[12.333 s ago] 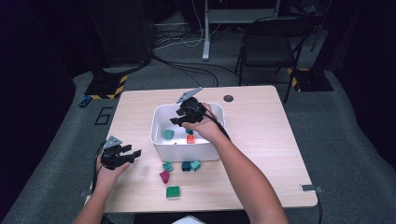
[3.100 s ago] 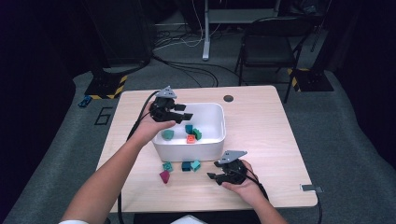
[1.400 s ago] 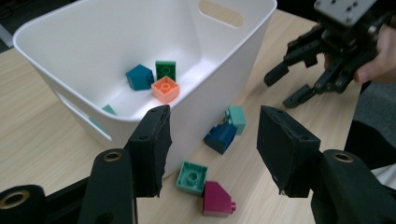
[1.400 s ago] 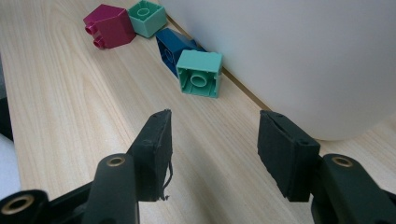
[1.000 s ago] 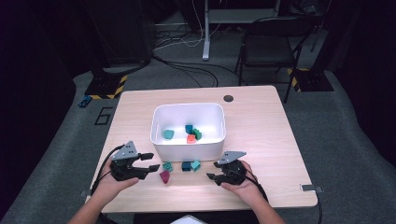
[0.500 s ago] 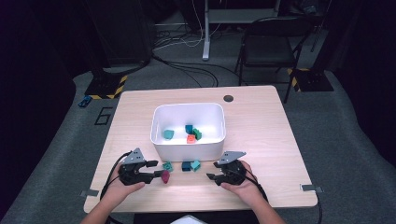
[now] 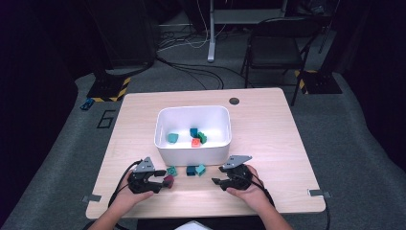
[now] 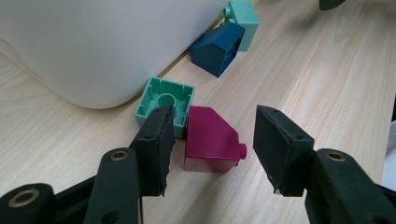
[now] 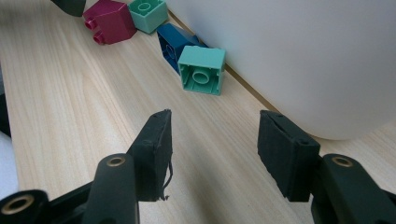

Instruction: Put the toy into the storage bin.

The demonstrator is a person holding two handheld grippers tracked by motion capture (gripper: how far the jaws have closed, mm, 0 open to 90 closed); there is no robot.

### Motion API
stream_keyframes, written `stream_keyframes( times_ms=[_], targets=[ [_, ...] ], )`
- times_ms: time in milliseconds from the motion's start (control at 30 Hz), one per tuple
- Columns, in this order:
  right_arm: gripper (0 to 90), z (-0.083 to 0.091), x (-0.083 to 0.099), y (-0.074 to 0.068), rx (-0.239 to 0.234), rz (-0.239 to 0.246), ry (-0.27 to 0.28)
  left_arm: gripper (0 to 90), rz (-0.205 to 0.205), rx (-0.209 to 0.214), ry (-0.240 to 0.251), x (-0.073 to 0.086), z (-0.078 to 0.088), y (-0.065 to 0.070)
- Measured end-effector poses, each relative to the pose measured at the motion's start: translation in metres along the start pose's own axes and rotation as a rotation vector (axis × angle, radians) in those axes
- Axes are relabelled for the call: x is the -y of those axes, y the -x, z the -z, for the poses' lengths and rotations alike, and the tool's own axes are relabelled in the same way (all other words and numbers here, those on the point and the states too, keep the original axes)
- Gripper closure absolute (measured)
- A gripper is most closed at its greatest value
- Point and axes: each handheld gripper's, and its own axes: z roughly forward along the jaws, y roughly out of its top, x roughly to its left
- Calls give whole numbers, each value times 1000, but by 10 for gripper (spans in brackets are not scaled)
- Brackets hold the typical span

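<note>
**Red block sits between the left jaws**

From above, the left gripper (image 7: 160, 182) lies at 7 o'clock from the bin (image 7: 192, 149), its jaws hiding most of the red block (image 7: 168, 180). Up close, the block (image 8: 210, 140) sits in the open jaws, which just widened a little, touching a green block (image 8: 161, 100). The right gripper (image 9: 212, 135) is open, holding nothing.

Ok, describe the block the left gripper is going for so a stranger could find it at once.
Start at the white bin in the middle of the table; four blocks lie along its near wall. The dark red block lies at the left end of them, between the open jaws of the left gripper. Its neighbours are green or blue; it alone is red.
</note>
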Motion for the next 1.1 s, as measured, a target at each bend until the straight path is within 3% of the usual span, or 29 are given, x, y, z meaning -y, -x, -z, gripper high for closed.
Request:
stream_keyframes(
  times_ms=[67,100,333,467,567,667,1100],
  targets=[
    [447,0,0,0,0,1,0,472,12,2,0,1,-3,1],
    [447,0,0,0,0,0,0,471,-2,3,-14,0,-3,0],
    [447,0,0,1,-1,8,0,476,-5,10,-38,2,-11,2],
    [447,0,0,0,-1,1,-2,563,-18,6,-66,3,-14,4],
    [447,0,0,1,0,7,-1,567,-36,-2,-69,2,-13,4],
    [447,0,0,0,0,1,-1,568,-30,9,-77,1,-10,5],
    [447,-1,0,0,-4,7,-3,569,-36,26,-37,-20,6,10]
  ],
)
